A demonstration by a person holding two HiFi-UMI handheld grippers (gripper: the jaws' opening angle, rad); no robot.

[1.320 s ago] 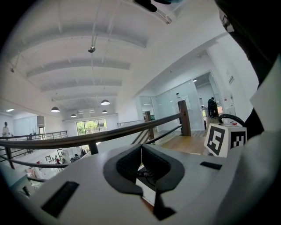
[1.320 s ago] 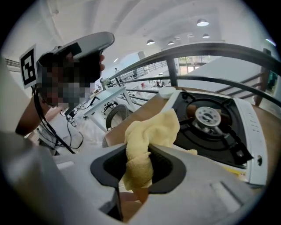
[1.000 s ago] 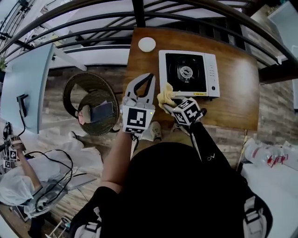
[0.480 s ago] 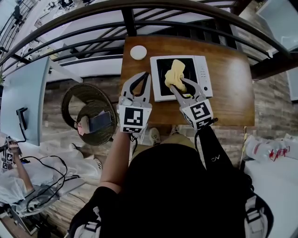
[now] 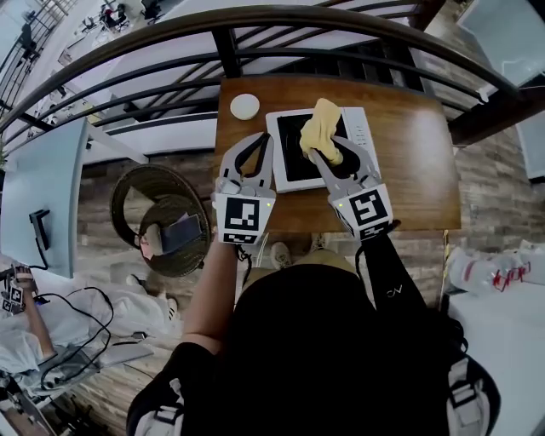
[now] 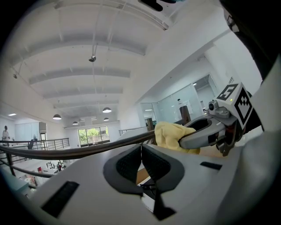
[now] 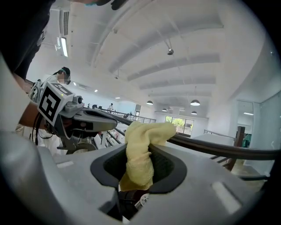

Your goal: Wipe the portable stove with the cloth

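The white portable stove [image 5: 288,155] with a black top lies on the wooden table [image 5: 417,153] in the head view. My right gripper [image 5: 329,157] is shut on a yellow cloth [image 5: 322,126], which it holds bunched over the stove's burner area; whether the cloth touches the top I cannot tell. In the right gripper view the cloth [image 7: 141,149] fills the jaws of the right gripper [image 7: 140,169]. My left gripper [image 5: 266,139] hovers at the stove's left edge, shut and empty. Its pads meet in the left gripper view [image 6: 141,154], which also shows the cloth [image 6: 170,134].
A small round white disc [image 5: 244,106] lies on the table's far left corner. A black metal railing [image 5: 281,17] runs behind the table. Below on the left stands a round wicker chair [image 5: 140,183] holding a dark flat device [image 5: 180,232].
My right gripper has carried the cloth from the stove's front edge forward over the black top. The left gripper has stayed shut beside the stove.
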